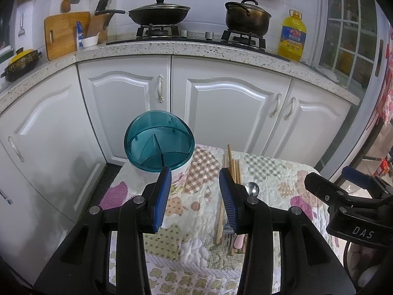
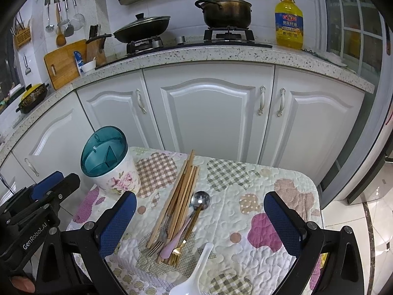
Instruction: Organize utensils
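Utensil holder and loose utensils on a quilted cloth.
White floral holder [image 2: 118,172] with teal divided top [image 2: 104,151] stands upright, far left; chopsticks [image 2: 183,189], forks [image 2: 159,242], metal spoon [image 2: 200,200] (pink-handled piece beside) lie bundled centre; white spoon [image 2: 194,275] lies nearest.

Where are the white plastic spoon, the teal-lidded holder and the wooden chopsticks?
White plastic spoon [image 2: 196,272]: right wrist view, on its handle.
Teal-lidded flowered utensil holder [image 2: 120,178]: right wrist view, on its wall.
Wooden chopsticks [image 2: 183,189]: right wrist view, mid-bundle.

Stove's got a lidded wok [image 1: 159,14] and black pot [image 1: 246,18], yellow oil bottle [image 1: 292,35] beside, cutting board [image 1: 65,34] leaning left.
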`<state>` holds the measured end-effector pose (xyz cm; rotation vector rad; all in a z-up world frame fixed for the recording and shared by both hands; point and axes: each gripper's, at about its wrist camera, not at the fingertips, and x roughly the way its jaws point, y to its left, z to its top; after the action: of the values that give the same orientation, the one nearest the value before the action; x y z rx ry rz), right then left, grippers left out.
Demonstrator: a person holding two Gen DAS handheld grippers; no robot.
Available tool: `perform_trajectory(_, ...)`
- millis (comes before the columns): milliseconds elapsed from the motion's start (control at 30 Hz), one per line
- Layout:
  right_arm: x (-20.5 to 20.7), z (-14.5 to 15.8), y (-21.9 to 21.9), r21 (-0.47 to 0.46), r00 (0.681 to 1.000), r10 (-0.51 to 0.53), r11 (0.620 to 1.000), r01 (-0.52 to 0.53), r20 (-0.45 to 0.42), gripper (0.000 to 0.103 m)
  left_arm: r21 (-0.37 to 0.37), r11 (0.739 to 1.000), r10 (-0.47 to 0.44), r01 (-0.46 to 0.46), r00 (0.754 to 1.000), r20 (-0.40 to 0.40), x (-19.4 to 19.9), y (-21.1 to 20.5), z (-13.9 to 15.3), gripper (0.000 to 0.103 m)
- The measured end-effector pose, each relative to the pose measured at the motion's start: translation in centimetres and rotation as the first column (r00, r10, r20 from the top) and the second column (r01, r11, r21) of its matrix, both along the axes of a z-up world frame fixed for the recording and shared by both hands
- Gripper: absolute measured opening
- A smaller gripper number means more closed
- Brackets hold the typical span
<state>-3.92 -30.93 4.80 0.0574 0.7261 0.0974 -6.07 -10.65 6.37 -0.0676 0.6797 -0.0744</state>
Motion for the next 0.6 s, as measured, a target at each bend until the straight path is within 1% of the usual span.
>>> perform_trajectory(600, 0.39, -0.6, -0.01, -0.014, 1.0, -0.002, 1.0, 0.001, -0.025, 0.103, -0.011, 1.0, -0.006, 0.005, 1.0, -0.024, 0.48, 0.07, -0.88, 0.04)
